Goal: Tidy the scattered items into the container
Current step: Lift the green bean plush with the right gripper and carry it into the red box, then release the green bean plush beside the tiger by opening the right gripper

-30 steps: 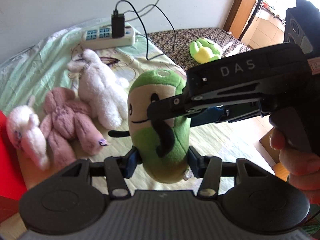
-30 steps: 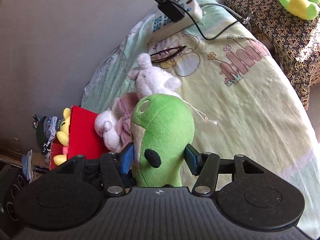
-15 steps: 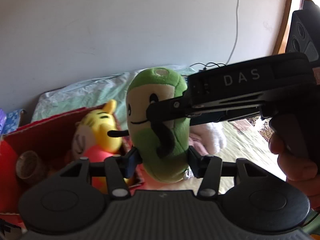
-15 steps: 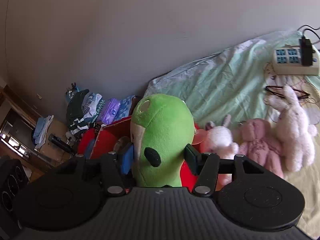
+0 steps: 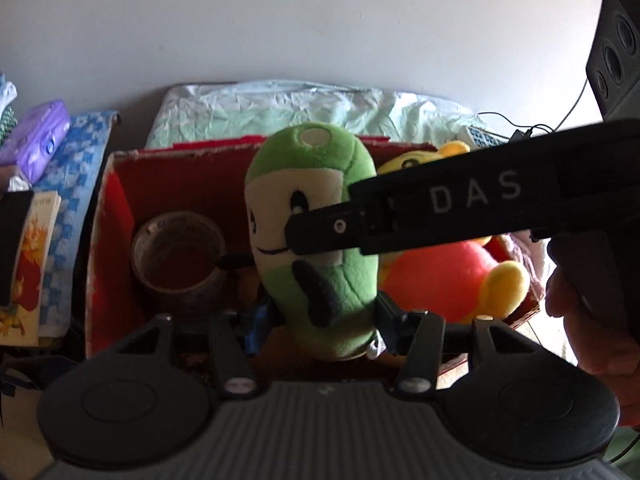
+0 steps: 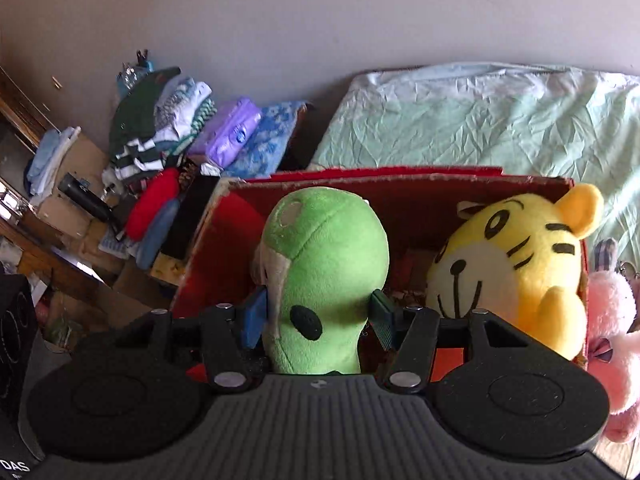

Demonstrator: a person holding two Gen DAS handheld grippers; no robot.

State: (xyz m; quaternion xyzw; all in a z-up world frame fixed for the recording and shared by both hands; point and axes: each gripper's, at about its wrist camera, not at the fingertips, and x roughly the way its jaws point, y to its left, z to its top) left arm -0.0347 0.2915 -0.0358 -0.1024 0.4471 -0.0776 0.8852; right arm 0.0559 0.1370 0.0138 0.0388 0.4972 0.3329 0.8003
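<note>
Both claws pinch the green plush (image 5: 316,240) above the red cardboard box (image 5: 108,216) — left gripper (image 5: 320,320) and right gripper (image 6: 316,316) should release together over the gap between tape roll (image 5: 178,256) and tiger plush (image 6: 516,264).

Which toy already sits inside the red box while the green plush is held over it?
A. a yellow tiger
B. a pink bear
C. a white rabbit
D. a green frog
A: the yellow tiger sits inside the red box, beside the green plush clamped by both grippers.
</note>
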